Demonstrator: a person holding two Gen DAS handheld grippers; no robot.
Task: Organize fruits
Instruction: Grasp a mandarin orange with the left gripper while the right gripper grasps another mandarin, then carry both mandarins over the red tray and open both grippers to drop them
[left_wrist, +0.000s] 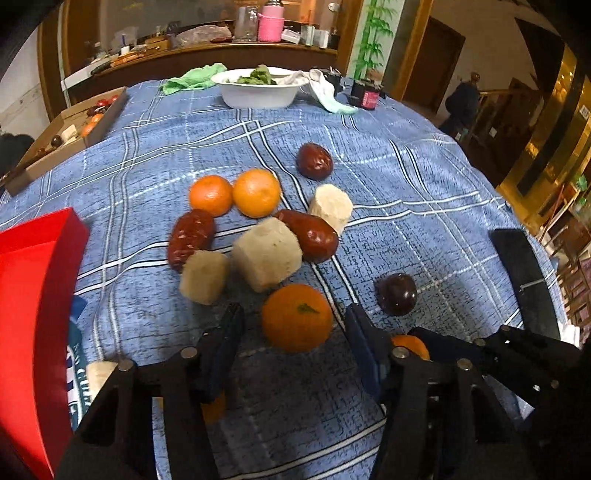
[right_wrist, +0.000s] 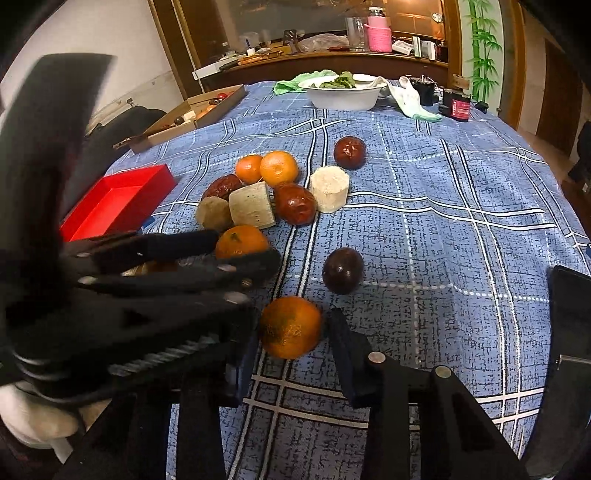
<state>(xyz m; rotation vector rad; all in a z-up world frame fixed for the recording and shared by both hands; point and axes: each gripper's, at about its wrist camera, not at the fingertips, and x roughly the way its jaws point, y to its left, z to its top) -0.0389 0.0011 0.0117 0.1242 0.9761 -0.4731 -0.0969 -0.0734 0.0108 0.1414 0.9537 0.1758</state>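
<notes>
Fruits lie in a loose heap on the blue checked tablecloth (left_wrist: 406, 192): tangerines, red dates and pale cut chunks. My left gripper (left_wrist: 293, 325) is open, its fingers on either side of a tangerine (left_wrist: 297, 316) without gripping it. My right gripper (right_wrist: 290, 336) is open around another tangerine (right_wrist: 290, 326); that fruit shows partly hidden in the left wrist view (left_wrist: 412, 345). The left gripper appears in the right wrist view (right_wrist: 243, 249) around its tangerine (right_wrist: 240, 240). A dark plum-like fruit (left_wrist: 397, 293) lies to the right (right_wrist: 342, 270). A red tray (left_wrist: 33, 295) stands at the left (right_wrist: 118, 201).
A white bowl (left_wrist: 260, 94) with greens stands at the far side, with cloths, a dark jar (left_wrist: 365, 96) and a cardboard box (left_wrist: 66, 136) of items at the far left. A black phone (left_wrist: 524, 280) lies at the right near the table edge.
</notes>
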